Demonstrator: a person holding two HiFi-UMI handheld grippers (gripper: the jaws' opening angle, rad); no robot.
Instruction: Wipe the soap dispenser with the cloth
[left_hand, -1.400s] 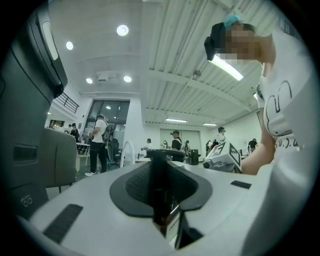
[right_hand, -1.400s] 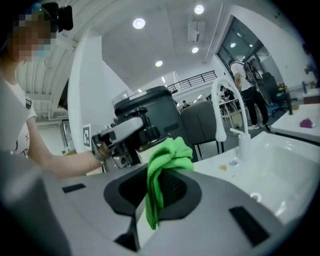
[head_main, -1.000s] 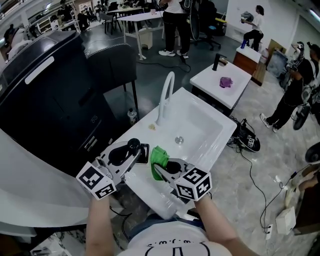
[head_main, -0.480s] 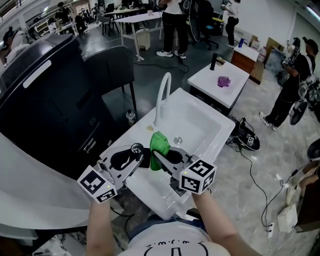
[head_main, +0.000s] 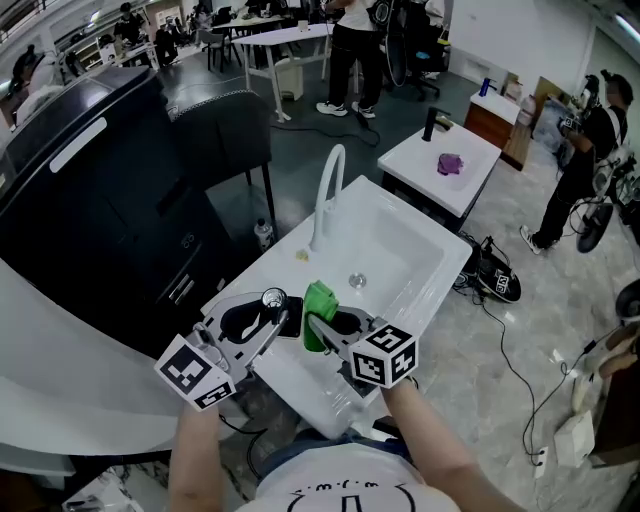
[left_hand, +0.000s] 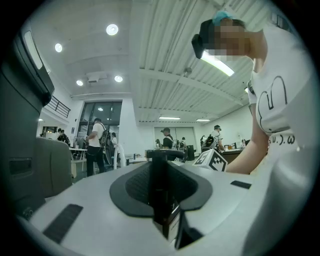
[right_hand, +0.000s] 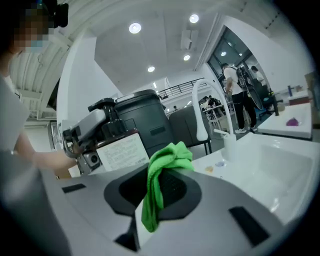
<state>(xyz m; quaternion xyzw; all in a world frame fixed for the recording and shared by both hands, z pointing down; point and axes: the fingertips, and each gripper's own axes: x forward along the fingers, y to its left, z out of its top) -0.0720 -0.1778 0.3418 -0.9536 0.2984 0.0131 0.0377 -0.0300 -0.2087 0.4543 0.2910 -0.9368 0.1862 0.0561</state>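
Cloth (right_hand: 167, 152): green fabric, looked soft, matt, crumpled.
Soap dispenser (right_hand: 122, 150): dark bottle, white paper label, black plastic pump.
Sink (head_main: 440, 285), faucet (head_main: 330, 190): white, smooth, glossy.
Left gripper (head_main: 271, 314), right gripper (head_main: 318, 323): grey matt plastic; pads showed dark, fine ribbing.
Floor (head_main: 560, 330): grey, polished, reflective.

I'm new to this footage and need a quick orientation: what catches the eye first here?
First, the bright green cloth, pinched in the right gripper over the near edge of the white sink. Right beside it, the left gripper clamps a dark soap dispenser with a pump top and a white label.
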